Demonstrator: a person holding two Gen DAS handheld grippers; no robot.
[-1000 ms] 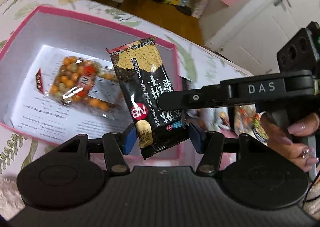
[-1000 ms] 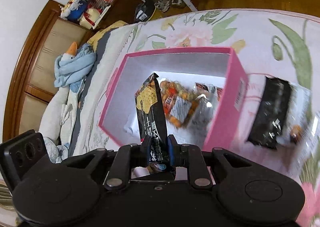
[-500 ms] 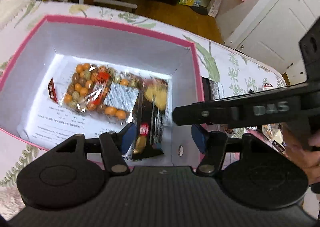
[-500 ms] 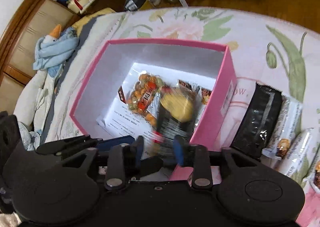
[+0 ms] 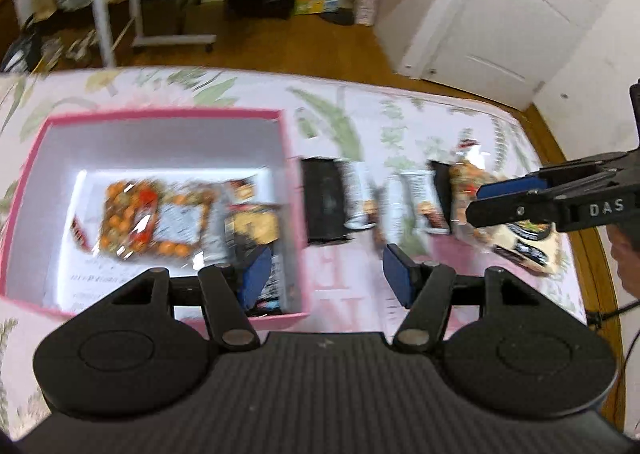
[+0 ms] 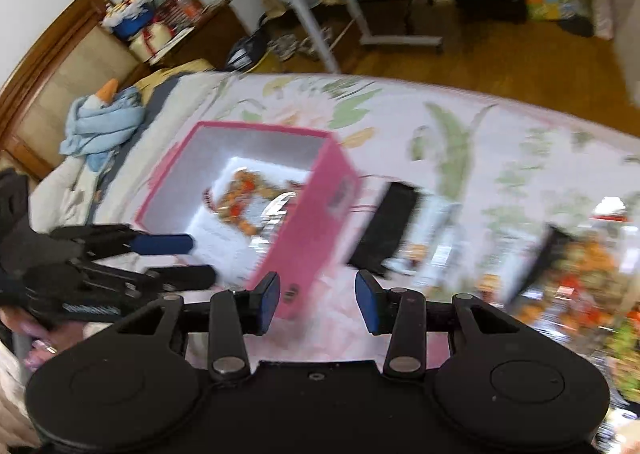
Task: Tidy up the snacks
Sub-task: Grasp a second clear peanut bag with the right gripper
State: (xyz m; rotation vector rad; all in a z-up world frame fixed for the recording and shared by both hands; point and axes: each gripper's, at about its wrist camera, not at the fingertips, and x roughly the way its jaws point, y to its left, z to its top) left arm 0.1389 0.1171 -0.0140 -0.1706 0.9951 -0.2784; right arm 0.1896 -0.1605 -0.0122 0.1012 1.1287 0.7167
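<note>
Now, both frames blurred.
Left fingers (image 5: 324, 274): mine, apart, nothing between them, above the box's near right corner.
Right fingers (image 6: 316, 302): mine, have just been opening, apart with nothing in them, over the bed beside the box.
Box (image 5: 294, 222): pink, on the floral bed (image 5: 400, 114).
Cracker pack (image 5: 256, 234): lying in the box's right side, beside the nut bag (image 5: 152, 222).
Loose snacks (image 5: 400, 202): row on the bed, right of the box.

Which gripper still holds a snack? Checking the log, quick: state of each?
Left gripper: open, holding nothing.
Right gripper: jaws have just been opening, nothing between them.
</note>
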